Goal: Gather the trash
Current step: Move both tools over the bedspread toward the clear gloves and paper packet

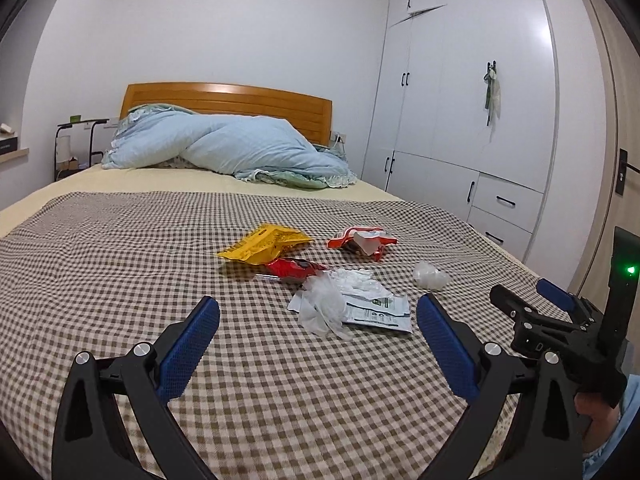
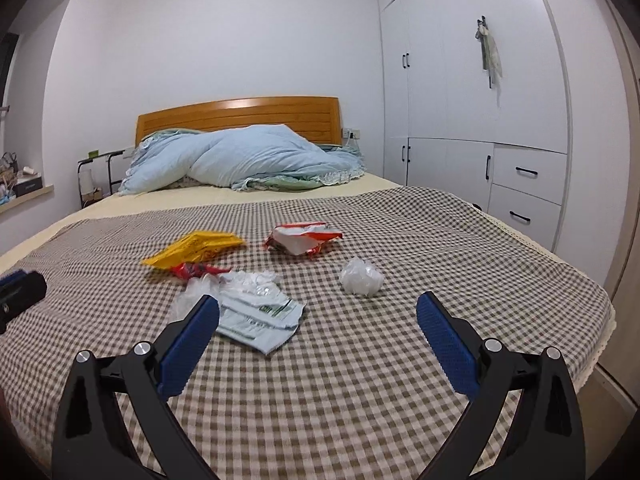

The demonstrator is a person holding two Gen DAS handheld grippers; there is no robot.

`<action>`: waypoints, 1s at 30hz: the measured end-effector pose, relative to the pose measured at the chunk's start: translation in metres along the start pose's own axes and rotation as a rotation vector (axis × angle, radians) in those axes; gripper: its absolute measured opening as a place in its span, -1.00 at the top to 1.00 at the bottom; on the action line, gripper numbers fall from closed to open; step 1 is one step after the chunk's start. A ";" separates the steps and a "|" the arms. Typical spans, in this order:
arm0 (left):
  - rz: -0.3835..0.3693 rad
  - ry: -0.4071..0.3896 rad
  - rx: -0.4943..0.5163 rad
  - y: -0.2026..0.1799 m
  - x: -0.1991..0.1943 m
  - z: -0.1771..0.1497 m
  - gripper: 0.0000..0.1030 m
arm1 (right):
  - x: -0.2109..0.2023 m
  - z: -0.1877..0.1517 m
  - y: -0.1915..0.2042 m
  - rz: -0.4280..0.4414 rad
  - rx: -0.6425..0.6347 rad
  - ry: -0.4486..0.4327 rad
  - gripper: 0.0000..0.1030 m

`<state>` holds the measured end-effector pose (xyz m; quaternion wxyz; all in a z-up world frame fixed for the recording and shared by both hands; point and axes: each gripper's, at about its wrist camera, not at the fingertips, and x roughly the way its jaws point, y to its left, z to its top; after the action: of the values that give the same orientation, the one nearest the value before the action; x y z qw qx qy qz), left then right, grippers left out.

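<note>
Trash clustered mid-bed on checked cover: yellow wrapper (image 1: 264, 245), red-white wrapper (image 1: 362, 242), clear plastic glove (image 1: 322, 308) on white packet (image 1: 380, 312), crumpled ball (image 2: 361, 277) toward right edge. Nothing collected yet. Left hand-held gripper (image 1: 318, 320) and right hand-held gripper (image 2: 318, 320) held spread, empty. Next judged: descent onto nearest piece, closing.

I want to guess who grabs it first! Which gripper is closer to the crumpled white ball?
Right, probably. The crumpled white ball lies just ahead of the open right gripper, slightly to its right. The open left gripper sits further left, facing the flat white packet.

Soft, even light; fisheye-warped edges.
</note>
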<state>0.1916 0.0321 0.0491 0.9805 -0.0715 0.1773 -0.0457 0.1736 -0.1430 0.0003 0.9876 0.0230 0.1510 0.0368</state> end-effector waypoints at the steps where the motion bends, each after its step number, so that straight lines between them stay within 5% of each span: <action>1: -0.003 0.001 -0.004 0.000 0.005 0.001 -0.85 | 0.002 0.002 -0.001 0.002 0.008 -0.006 -0.84; 17: -0.028 0.081 0.002 -0.007 0.093 0.017 -0.85 | 0.068 0.022 -0.016 -0.088 0.073 0.003 -0.84; 30: -0.052 0.238 -0.135 0.002 0.167 0.012 -0.85 | 0.100 0.036 -0.026 -0.134 0.071 -0.012 -0.84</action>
<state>0.3522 0.0168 0.0030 0.9439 -0.1362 0.2931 -0.0673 0.2808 -0.1622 0.0035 0.9873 0.0483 0.1473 -0.0347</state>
